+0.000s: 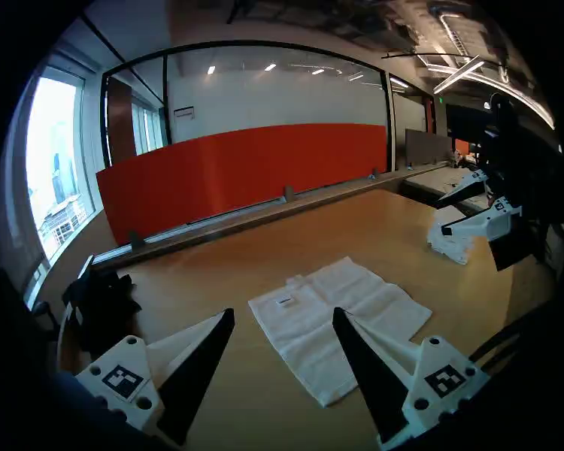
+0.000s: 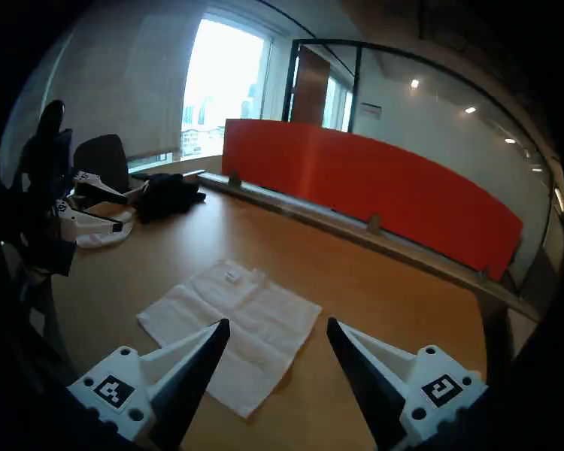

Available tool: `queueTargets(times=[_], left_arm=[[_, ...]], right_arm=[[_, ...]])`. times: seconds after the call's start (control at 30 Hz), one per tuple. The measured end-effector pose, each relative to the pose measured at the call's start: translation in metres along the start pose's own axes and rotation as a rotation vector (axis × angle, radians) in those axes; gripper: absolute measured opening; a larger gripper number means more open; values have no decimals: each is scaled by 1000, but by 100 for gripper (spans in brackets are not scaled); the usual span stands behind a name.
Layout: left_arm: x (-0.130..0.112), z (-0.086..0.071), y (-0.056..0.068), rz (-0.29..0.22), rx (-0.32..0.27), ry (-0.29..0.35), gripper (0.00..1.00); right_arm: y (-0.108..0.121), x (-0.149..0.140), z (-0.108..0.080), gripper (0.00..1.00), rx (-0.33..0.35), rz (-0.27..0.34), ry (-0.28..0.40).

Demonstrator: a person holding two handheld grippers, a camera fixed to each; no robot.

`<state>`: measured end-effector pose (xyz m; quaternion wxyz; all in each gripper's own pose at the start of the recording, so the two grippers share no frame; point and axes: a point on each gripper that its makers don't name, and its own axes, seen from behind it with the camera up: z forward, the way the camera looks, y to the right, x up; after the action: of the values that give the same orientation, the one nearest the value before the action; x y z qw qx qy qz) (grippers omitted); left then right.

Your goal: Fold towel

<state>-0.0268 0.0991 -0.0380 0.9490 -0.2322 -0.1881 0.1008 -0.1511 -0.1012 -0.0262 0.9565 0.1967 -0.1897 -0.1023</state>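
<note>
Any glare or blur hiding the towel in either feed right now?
Left gripper view: towel evenly lit, sharp; window blown out at the edge. Right gripper view: window overexposed, towel clear; fisheye bends the orange partition.

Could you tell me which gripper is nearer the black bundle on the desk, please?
Left. The black bundle lies just beside the left gripper; the right gripper is far off across the desk, with the white towel between.

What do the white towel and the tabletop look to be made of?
The towel looks like soft white cotton cloth: matte, creased, with a sewn tag. The table seems wood or wood-look laminate: smooth tan surface with a faint sheen.
</note>
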Motion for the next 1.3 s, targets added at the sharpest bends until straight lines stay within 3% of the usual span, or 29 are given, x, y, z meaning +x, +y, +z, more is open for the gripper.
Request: queueTargets(times=[0.37,0.77,1.3], left_arm=[[-55,23,22,-11,-43,-85,97],[-118,46,43,11,-98,-196,97],[-181,59,63,13,-156,-331,97]], right_arm=[[-12,-50,20,100,43,-16,-85],[-28,-110,38,100,85,-22,-198],[-42,-169,45,100,141,-36,-314]])
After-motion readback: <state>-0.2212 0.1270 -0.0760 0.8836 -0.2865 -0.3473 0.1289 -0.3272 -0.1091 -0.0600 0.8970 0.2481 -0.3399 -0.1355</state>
